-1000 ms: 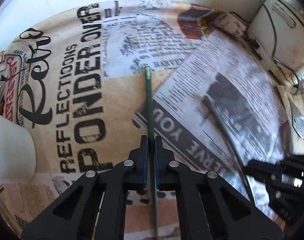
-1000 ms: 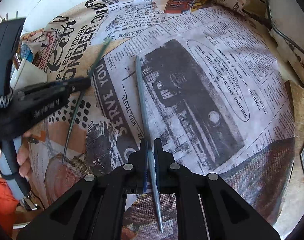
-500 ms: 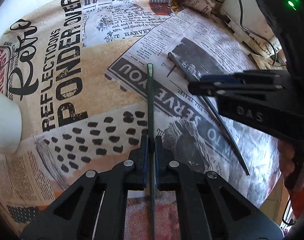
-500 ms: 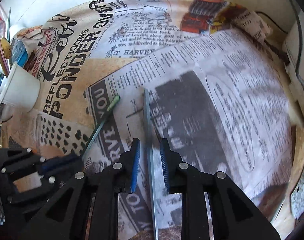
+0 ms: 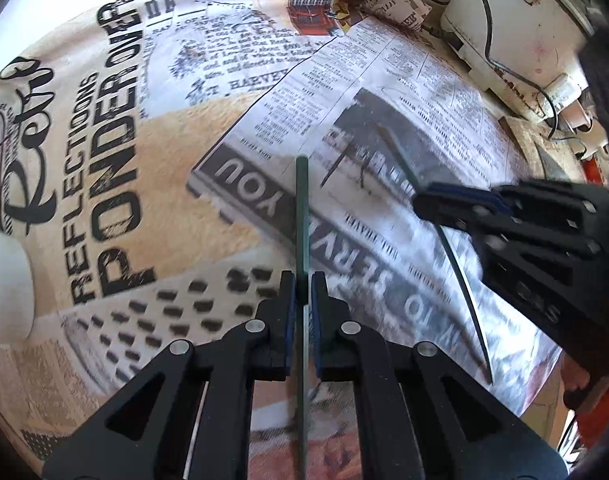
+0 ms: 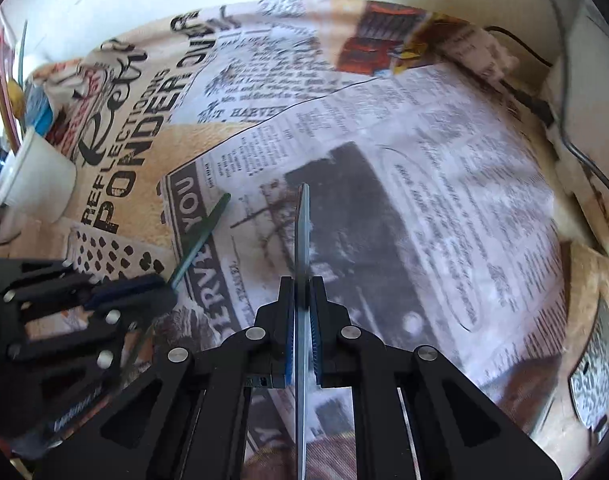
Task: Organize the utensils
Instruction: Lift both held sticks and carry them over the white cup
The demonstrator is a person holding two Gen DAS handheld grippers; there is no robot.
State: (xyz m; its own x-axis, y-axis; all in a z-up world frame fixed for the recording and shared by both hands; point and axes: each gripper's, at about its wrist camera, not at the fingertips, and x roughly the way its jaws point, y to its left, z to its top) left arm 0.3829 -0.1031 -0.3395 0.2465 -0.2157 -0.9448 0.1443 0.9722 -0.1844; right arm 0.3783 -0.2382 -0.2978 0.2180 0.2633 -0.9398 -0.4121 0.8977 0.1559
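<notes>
My left gripper is shut on a thin dark green utensil handle that points straight ahead above the newspaper-print tablecloth. My right gripper is shut on a thin grey-blue utensil handle, also pointing ahead. In the left wrist view the right gripper is at the right with the grey handle running through it. In the right wrist view the left gripper is at the lower left holding the green handle.
A white cup stands at the left on the cloth, with coloured utensils in a holder behind it. A white appliance with cables sits at the far right. A wooden board lies at the right edge.
My right gripper has closed on the grey-blue handle, which it straddled open half a second ago. Both grippers have shifted over the cloth, the left still holding the green handle.
</notes>
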